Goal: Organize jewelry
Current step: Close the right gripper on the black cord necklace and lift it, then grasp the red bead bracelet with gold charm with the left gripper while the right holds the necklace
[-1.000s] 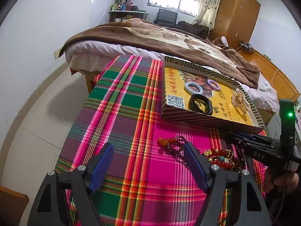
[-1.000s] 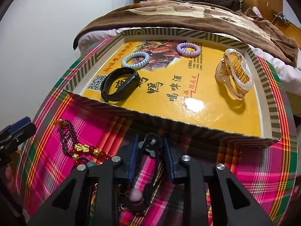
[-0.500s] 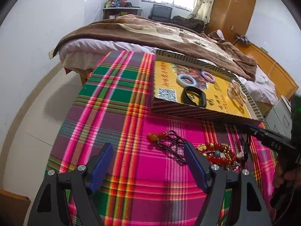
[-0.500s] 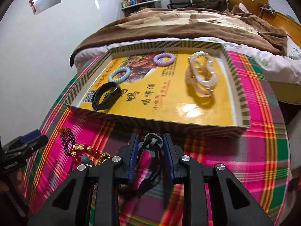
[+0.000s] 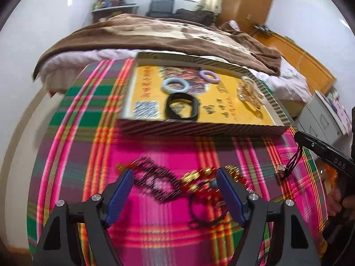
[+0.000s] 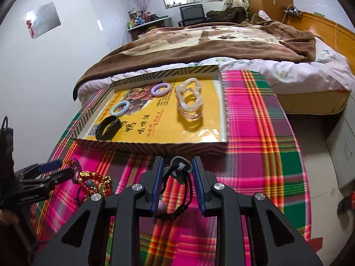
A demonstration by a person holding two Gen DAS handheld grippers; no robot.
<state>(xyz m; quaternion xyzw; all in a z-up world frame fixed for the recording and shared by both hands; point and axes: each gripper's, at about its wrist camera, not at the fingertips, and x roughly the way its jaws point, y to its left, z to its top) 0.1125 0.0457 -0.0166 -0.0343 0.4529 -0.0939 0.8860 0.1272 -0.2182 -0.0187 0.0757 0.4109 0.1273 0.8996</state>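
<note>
My right gripper (image 6: 177, 163) is shut on a grey pendant (image 6: 180, 168). Its black cord (image 6: 185, 196) hangs down between the fingers above the plaid cloth, just short of the yellow tray's front wall (image 6: 155, 146). In the tray lie a black band (image 6: 108, 128), a pale blue ring (image 6: 119, 107), a purple ring (image 6: 160, 88) and clear bracelets (image 6: 189, 102). My left gripper (image 5: 174, 173) is open over a dark bead string (image 5: 155, 179) and a red and gold bead bracelet (image 5: 206, 175). From the left wrist view the right gripper (image 5: 298, 136) enters from the right edge with the cord (image 5: 288, 166) dangling.
A pink, green and red plaid cloth (image 5: 155, 150) covers the table. A bed with a brown blanket (image 6: 210, 42) stands right behind the tray. A grey cabinet (image 6: 341, 144) stands right of the table, with tiled floor on the left.
My right gripper has risen and drawn back from the tray with the pendant, lifting the cord off the cloth. My left gripper has shifted right, so the bead pile now lies between its fingers.
</note>
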